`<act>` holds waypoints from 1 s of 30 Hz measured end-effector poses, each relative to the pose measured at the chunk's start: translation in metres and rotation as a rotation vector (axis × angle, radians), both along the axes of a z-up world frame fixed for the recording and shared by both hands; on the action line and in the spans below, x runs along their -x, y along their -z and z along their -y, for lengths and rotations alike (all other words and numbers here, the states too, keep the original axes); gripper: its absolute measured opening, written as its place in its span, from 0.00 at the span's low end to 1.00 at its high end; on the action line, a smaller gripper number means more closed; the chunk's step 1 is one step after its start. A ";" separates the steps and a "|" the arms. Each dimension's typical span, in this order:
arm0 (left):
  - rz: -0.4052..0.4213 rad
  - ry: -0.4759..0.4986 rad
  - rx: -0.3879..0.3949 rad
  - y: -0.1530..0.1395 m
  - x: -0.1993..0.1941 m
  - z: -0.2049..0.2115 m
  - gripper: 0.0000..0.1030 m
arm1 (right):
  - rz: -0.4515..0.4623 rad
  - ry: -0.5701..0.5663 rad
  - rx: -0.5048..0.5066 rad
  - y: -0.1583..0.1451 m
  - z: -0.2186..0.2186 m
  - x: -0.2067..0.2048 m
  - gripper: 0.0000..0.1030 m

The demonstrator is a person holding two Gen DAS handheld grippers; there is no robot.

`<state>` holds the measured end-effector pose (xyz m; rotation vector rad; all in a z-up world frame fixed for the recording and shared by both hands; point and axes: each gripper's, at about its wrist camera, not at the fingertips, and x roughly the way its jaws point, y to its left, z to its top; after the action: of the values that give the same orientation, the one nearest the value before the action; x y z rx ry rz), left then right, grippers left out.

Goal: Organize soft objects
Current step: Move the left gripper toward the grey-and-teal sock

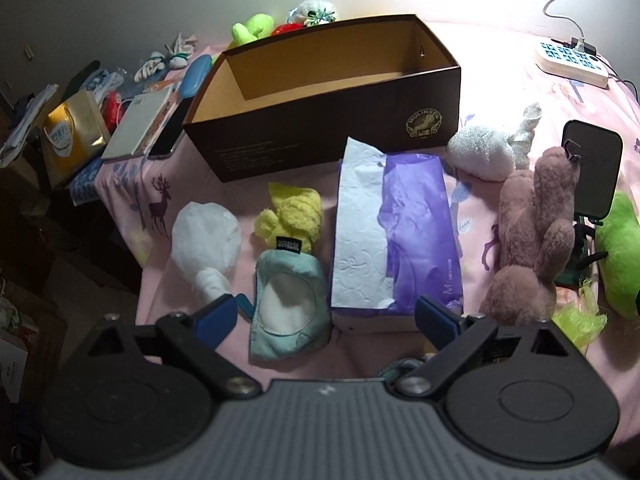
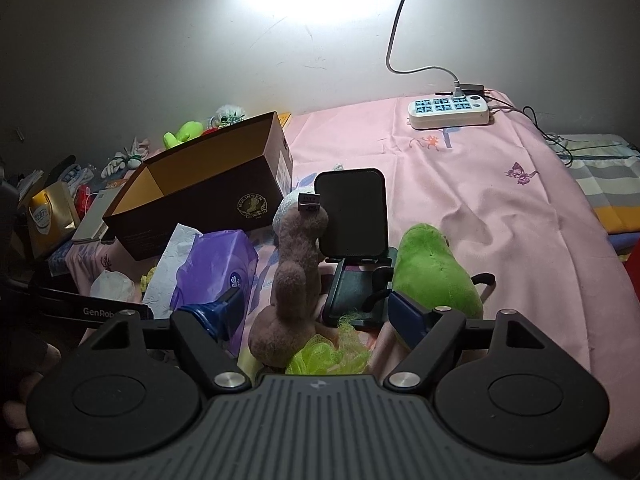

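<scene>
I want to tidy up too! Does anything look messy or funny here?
Yes. The brown box holds nothing that shows, while soft things lie scattered in front of it. A tissue hangs loose out of the purple pack, and the pink bunny lies tipped against a black stand.

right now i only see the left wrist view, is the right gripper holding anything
Observer: No. The right gripper is open and empty, pointed at the plush rabbit.
Operator: anything else in front of it
Observer: A yellow-green mesh puff lies at the rabbit's base, close to the gripper.
Operator: what's that dark panel behind the rabbit standing on
Observer: The dark panel sits upright on a stand whose flat base lies beside the green plush toy.
</scene>
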<state>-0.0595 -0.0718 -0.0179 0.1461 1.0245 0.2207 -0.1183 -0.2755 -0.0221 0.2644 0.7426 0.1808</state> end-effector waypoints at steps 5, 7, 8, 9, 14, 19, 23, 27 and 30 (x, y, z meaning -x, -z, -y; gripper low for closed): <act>-0.002 0.014 -0.010 0.000 -0.002 0.009 0.93 | -0.015 -0.002 -0.025 0.003 0.008 0.000 0.63; -0.003 0.028 -0.011 0.001 -0.003 0.014 0.93 | -0.023 0.001 -0.034 0.005 0.012 0.000 0.63; -0.004 0.036 -0.011 0.001 -0.003 0.016 0.93 | -0.026 0.003 -0.038 0.006 0.013 -0.001 0.63; -0.005 0.043 -0.011 0.001 -0.003 0.018 0.93 | -0.029 0.007 -0.041 0.007 0.014 -0.001 0.63; -0.016 0.070 0.000 0.005 -0.005 0.028 0.93 | -0.042 0.016 -0.050 0.010 0.019 0.000 0.63; -0.019 0.091 0.007 0.006 -0.006 0.032 0.93 | -0.057 0.024 -0.061 0.013 0.024 -0.001 0.62; -0.029 0.094 0.018 0.008 -0.006 0.031 0.93 | -0.065 0.022 -0.067 0.014 0.023 -0.003 0.62; -0.030 0.104 0.035 0.009 -0.005 0.029 0.93 | -0.072 0.013 -0.071 0.015 0.021 -0.004 0.62; -0.032 0.106 0.047 0.010 -0.005 0.028 0.93 | -0.082 0.009 -0.077 0.017 0.020 -0.005 0.62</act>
<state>-0.0546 -0.0996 -0.0275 0.1614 1.0503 0.0979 -0.1137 -0.2957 -0.0391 0.3496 0.8161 0.1905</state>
